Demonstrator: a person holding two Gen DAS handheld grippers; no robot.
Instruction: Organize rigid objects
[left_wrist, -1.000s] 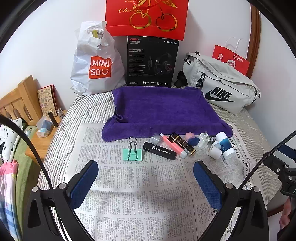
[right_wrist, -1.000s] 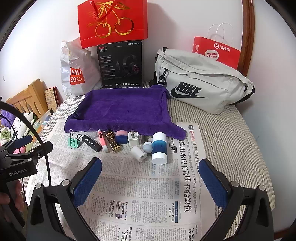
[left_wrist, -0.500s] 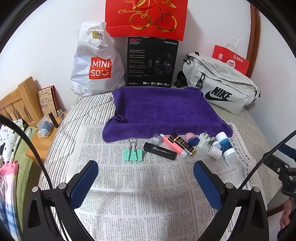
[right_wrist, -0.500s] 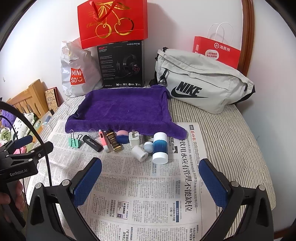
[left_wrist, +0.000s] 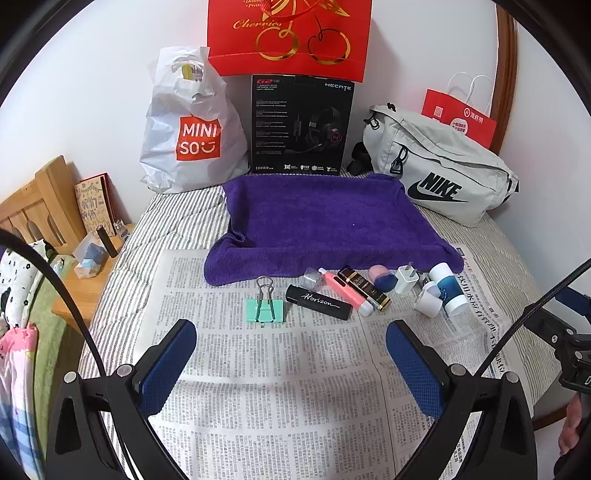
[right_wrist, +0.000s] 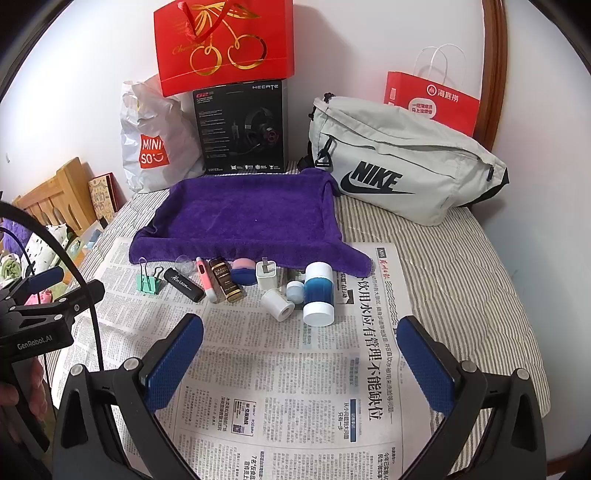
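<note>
Clearly "Horizon" marks black stick (left_wrist: 318, 301) beside clip (left_wrist: 265, 309)

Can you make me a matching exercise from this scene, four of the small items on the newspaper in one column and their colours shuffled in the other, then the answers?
Items:
1. binder clip
2. Horizon stick
3. wall plug
4. tall jar

Colours:
A. white with a blue middle band
B. mint green with metal wire handles
C. plain white
D. black with white script

Pairs: 1-B, 2-D, 3-C, 4-A

All four lie on the newspaper, in front of the purple towel.
</note>
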